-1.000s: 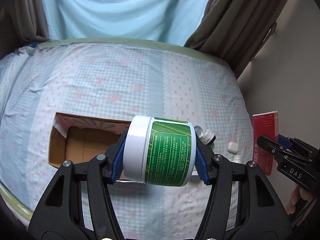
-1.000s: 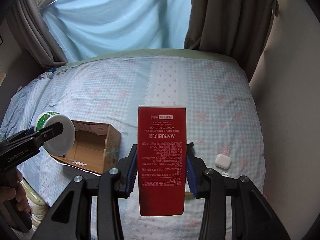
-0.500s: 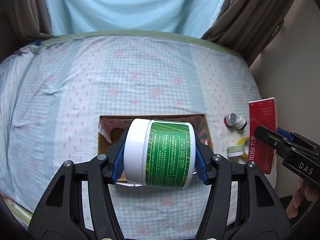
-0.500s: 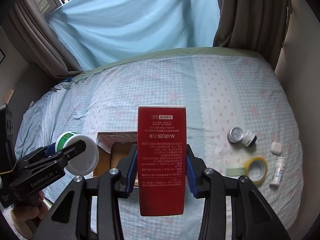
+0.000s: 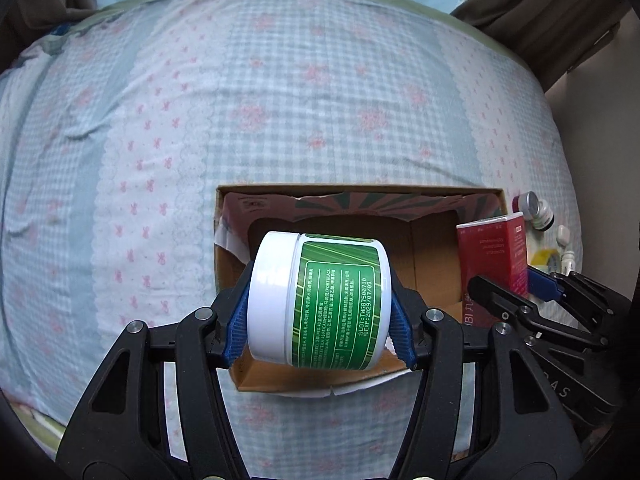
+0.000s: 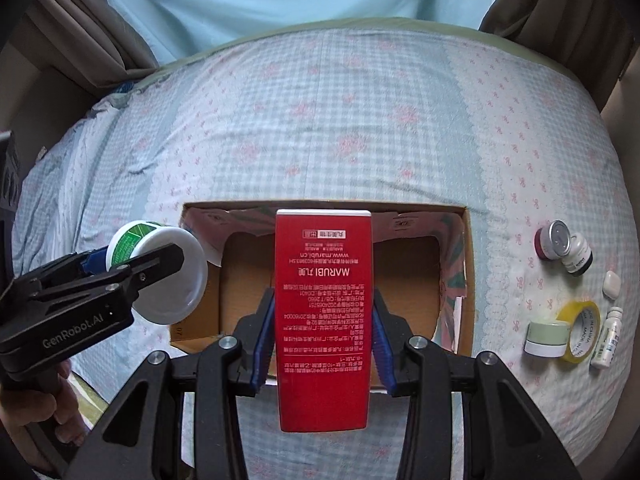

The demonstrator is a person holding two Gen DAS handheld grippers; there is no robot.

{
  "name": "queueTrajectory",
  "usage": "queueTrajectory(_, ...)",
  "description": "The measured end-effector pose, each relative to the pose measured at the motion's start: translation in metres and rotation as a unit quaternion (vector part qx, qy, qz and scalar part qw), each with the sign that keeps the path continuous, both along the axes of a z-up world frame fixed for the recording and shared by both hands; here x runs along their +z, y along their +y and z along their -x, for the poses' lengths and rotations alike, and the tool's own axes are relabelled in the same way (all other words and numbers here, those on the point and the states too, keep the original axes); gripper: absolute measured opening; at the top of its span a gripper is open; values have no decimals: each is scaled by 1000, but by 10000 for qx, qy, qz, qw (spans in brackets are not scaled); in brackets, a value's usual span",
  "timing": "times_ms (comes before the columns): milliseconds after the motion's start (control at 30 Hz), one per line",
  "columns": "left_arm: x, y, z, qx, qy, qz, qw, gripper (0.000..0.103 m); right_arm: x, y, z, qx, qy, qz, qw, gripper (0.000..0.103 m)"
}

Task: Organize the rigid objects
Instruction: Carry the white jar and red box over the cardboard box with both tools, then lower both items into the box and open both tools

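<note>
My left gripper [image 5: 318,328] is shut on a white jar with a green label [image 5: 320,300], held on its side above the open cardboard box [image 5: 360,192]. My right gripper [image 6: 322,340] is shut on a tall red carton [image 6: 323,312], held above the same box [image 6: 466,264]. In the right wrist view the left gripper and jar [image 6: 160,268] hang over the box's left edge. In the left wrist view the red carton [image 5: 492,256] stands over the box's right side.
The box sits on a bed with a checked floral sheet [image 6: 320,120]. To its right lie a small red tin [image 6: 554,238], a white bottle [image 6: 578,258], a white earbud case [image 6: 612,284], a green-and-white jar [image 6: 546,338], a yellow tape roll [image 6: 582,332] and a small vial [image 6: 608,338]. Curtains hang behind.
Both grippers have moved over the box with their loads. The box has shifted from the left toward the centre of both views and looks closer.
</note>
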State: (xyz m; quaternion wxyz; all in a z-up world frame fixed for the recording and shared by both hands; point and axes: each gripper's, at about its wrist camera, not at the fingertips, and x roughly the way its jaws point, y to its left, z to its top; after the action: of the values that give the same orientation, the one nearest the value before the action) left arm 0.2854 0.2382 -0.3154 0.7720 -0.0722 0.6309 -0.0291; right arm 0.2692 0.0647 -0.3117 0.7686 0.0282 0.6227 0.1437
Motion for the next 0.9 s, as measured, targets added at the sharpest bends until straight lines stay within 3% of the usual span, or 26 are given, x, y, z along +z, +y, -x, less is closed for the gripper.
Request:
queueTrajectory(200,-68,-6,-19,1,763,89,9970,54,-71,-3,-18,-82,378,-74,9992,39)
queueTrajectory(333,-94,-16,-26,-150,979,-78,9951,53,-109,-9,-25,-338,791,-108,9962,39)
queueTrajectory(500,-101,-33,-33,-524,957,-377,9933,53,-125,-10,-25,-338,930,-101,9950,39)
queueTrajectory(633,-103,-27,-43,-329,1061,-95,9938,54,-127,-9,-25,-215,894,-196,9956,40)
queueTrajectory(700,-101,-22,-47,-179,1211,141,9924,65,-129,-7,-23,-107,847,-125,9963,40)
queueTrajectory(733,-98,-20,-48,-125,1186,219,9926,86,-131,-6,-21,-63,861,-53,9963,44)
queueTrajectory(767,-94,-18,-49,-83,1135,256,9932,102,-133,-7,-19,-45,936,-2,9956,72)
queueTrajectory(800,-89,-17,-49,-70,1081,266,9938,103,-136,-8,-17,-53,1034,30,9946,93)
queueTrajectory(833,-87,-18,-50,-80,1067,248,9939,103,-138,-11,-15,-68,1113,2,9938,103)
queueTrajectory(900,-84,-18,-48,-108,1065,174,9941,103,-134,-16,-8,-109,1040,-251,9942,103)
